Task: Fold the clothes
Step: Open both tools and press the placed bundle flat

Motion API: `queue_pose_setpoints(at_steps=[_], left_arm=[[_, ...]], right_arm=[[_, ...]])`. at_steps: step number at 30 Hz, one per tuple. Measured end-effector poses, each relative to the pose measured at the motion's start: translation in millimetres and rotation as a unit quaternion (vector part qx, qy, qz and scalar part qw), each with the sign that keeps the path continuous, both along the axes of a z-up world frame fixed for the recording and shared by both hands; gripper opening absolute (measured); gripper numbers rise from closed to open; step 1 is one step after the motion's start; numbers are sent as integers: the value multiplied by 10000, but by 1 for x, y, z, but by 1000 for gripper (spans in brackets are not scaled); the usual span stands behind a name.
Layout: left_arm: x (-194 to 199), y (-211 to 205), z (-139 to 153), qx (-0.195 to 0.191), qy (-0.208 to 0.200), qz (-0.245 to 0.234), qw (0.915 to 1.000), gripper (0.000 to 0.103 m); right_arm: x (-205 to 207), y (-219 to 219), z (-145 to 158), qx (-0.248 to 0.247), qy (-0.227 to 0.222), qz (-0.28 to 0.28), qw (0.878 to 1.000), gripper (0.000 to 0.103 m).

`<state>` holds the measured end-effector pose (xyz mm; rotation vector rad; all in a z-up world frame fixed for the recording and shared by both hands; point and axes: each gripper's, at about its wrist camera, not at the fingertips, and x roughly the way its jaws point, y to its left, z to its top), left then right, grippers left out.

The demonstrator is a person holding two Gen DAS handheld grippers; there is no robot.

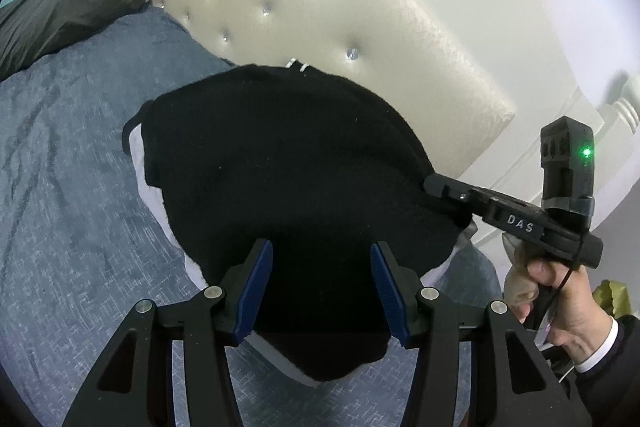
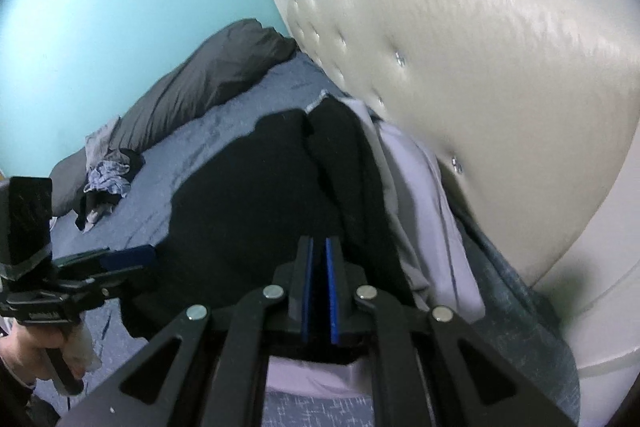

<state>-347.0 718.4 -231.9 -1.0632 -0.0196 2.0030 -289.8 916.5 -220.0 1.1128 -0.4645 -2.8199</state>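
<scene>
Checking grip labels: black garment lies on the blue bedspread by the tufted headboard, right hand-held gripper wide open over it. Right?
Not quite. The right hand-held gripper is shut, blue pads together, as the right wrist view shows. The black garment does lie on the blue bedspread by the tufted headboard.
</scene>
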Motion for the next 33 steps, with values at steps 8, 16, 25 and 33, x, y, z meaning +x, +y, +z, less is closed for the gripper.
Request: queue_pose_setpoints(at_steps=[8,16,25,33], left_arm=[[3,-5,12,-21,77,112,9999,56],[15,-25,34,13,247,201,9995,56],[31,-55,66,67,405,271,9988,56],[45,-88,95,80,544,420,9976,60]], right_arm=[[3,-3,1,-97,35,-176,9998,5],[16,-15,30,-17,179,-366,9992,6],[29,-50,56,58,279,-361,9989,7],[48,-82,80,171,386,-393,9983,9]])
